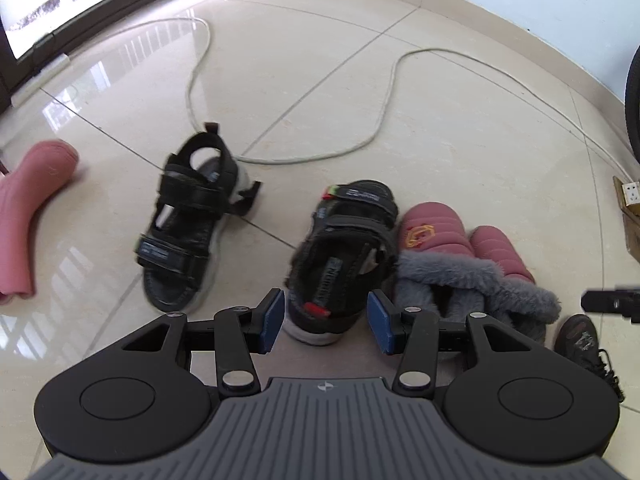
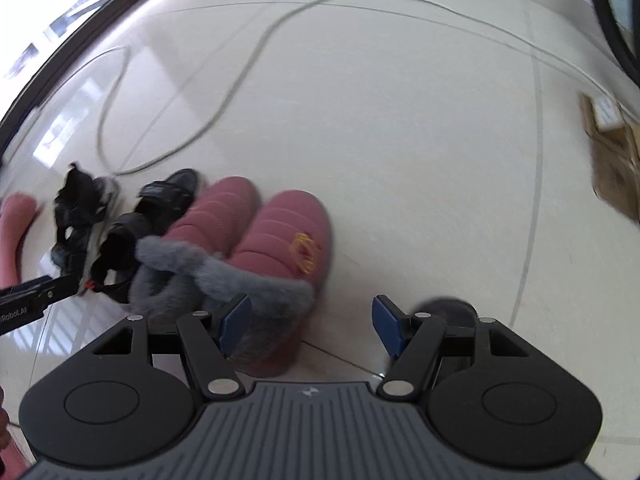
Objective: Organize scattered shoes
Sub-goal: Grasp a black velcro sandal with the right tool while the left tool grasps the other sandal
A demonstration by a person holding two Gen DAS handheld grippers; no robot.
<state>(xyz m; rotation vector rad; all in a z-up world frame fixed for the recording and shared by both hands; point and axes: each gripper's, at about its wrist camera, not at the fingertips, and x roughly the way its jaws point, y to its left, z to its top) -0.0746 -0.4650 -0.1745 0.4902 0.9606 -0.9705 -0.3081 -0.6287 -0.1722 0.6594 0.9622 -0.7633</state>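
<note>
The left gripper (image 1: 326, 322) was held open, empty, above the heel of a black sandal (image 1: 344, 256). Its mate (image 1: 188, 220) lay at nine o'clock, two pink slippers (image 1: 460, 256) at three. The right gripper (image 2: 312, 328) was spread wide, empty.

Two black sandals (image 1: 188, 216) beside two pink fur-cuffed slippers (image 1: 460, 256) — floor-level.
</note>
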